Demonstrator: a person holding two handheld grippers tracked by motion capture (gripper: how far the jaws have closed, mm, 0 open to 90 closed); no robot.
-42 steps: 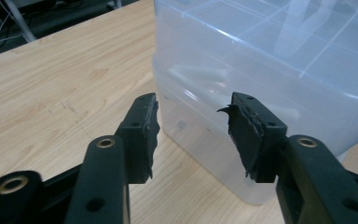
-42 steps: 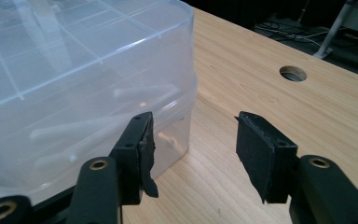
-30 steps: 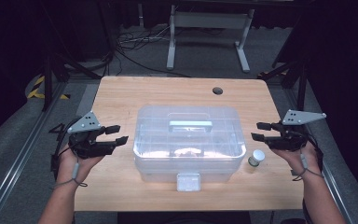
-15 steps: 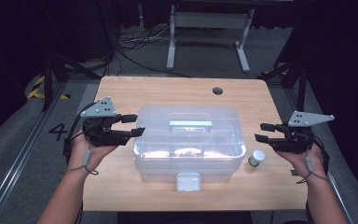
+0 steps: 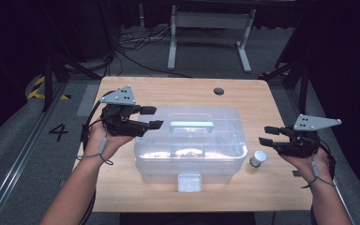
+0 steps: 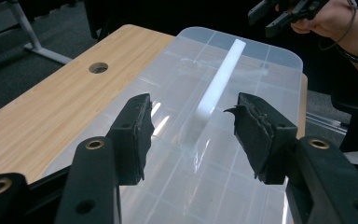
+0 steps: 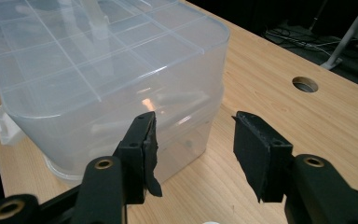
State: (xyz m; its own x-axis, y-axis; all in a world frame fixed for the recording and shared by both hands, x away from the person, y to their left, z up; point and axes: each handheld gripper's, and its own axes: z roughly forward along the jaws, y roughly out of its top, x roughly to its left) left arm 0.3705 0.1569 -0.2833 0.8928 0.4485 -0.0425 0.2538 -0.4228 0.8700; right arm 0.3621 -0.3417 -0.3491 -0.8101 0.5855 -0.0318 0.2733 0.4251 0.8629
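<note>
Wooden table (image 5: 122,93), clear lidded box (image 5: 190,140) centred. Left gripper (image 5: 153,117) over box's left edge, jaws apart. Right gripper (image 5: 267,134) right of box, jaws apart, near small jar (image 5: 258,158).

High view overlooks table; gripper views closely share the box (image 5: 190,140).

The contents of the clear storage box (image 5: 187,145) are blurred behind its frosted walls and cannot be identified. The small jar (image 5: 257,158) on the desk (image 5: 262,98) is too small to tell apart. In the right gripper view the box's left end is cut off by the edge.
</note>
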